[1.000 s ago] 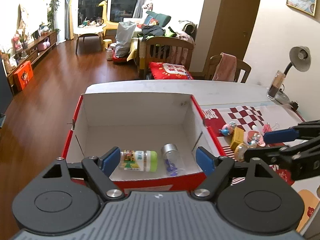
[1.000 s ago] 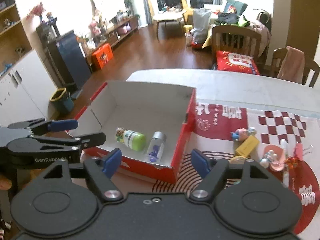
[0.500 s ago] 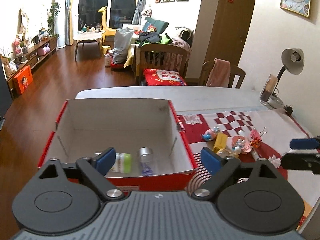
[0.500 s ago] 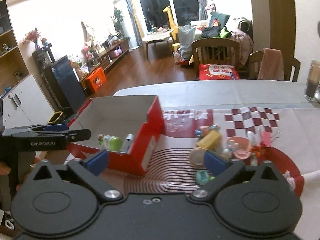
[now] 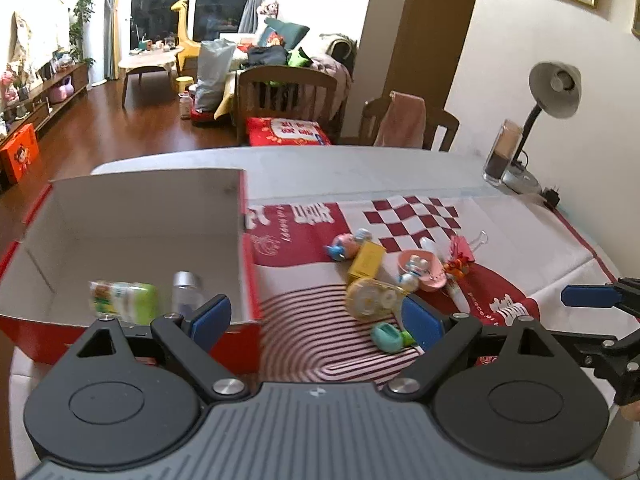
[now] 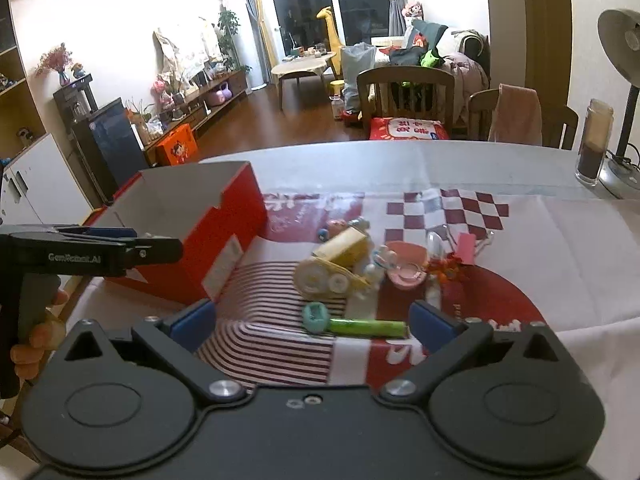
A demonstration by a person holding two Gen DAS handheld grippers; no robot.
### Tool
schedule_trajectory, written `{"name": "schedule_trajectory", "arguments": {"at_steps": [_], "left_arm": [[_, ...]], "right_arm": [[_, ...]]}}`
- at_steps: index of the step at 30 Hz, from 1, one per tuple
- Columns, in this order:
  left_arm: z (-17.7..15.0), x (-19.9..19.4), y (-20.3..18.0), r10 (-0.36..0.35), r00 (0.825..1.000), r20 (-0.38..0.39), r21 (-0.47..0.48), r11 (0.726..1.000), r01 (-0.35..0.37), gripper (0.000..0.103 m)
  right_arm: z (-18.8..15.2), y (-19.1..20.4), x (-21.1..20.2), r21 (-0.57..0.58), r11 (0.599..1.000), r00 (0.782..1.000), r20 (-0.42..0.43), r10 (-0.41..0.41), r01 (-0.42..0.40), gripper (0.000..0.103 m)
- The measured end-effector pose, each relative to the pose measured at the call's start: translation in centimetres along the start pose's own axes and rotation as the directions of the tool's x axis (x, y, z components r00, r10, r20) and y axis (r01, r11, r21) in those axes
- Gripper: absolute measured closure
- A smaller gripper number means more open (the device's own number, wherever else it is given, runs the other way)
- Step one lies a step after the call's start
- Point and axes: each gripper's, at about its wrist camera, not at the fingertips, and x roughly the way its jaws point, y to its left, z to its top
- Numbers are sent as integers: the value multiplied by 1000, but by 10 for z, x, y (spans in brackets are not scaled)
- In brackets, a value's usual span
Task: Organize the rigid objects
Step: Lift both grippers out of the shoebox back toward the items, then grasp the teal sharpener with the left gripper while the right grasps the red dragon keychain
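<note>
A red cardboard box [image 5: 132, 200] [image 6: 224, 220] stands at the table's left, holding a green-capped bottle [image 5: 124, 302] and a clear silver-capped jar [image 5: 186, 290]. Right of it, small items lie on a red-and-white cloth: a yellow tape dispenser [image 5: 370, 296] [image 6: 324, 278], a yellow block [image 5: 366, 260] [image 6: 346, 246], a pink dish [image 5: 424, 268] [image 6: 404, 268], a teal-and-green tool [image 6: 352, 322] [image 5: 390, 336]. My left gripper [image 5: 316, 318] is open and empty over the box's near right corner. My right gripper [image 6: 312, 324] is open and empty, with the teal-and-green tool between its fingers.
A desk lamp [image 5: 554, 92] and a glass cup [image 5: 502, 156] stand at the table's far right. Wooden chairs [image 6: 404, 92] stand behind the table. A pink toy figure [image 5: 346, 242] and red clips [image 6: 448, 268] lie among the items.
Both grippers have swung right, from over the box toward the pile of small items. Both stay open and empty. The box's contents have not moved.
</note>
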Motion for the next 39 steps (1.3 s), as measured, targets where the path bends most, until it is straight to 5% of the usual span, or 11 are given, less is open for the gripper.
{"name": "schedule_trajectory", "arguments": {"at_steps": [11, 22, 39], "left_arm": [[-20, 64, -50, 25, 996, -90, -1, 1000, -25, 10], [-32, 127, -75, 133, 980, -148, -16, 990, -137, 10], [-40, 169, -81, 249, 951, -183, -40, 965, -261, 11]], "right_arm": [[-12, -50, 24, -85, 996, 999, -50, -20, 16, 0], [-11, -99, 67, -36, 991, 989, -69, -133, 131, 11], [14, -125, 129, 72, 987, 986, -87, -140, 146, 24]]}}
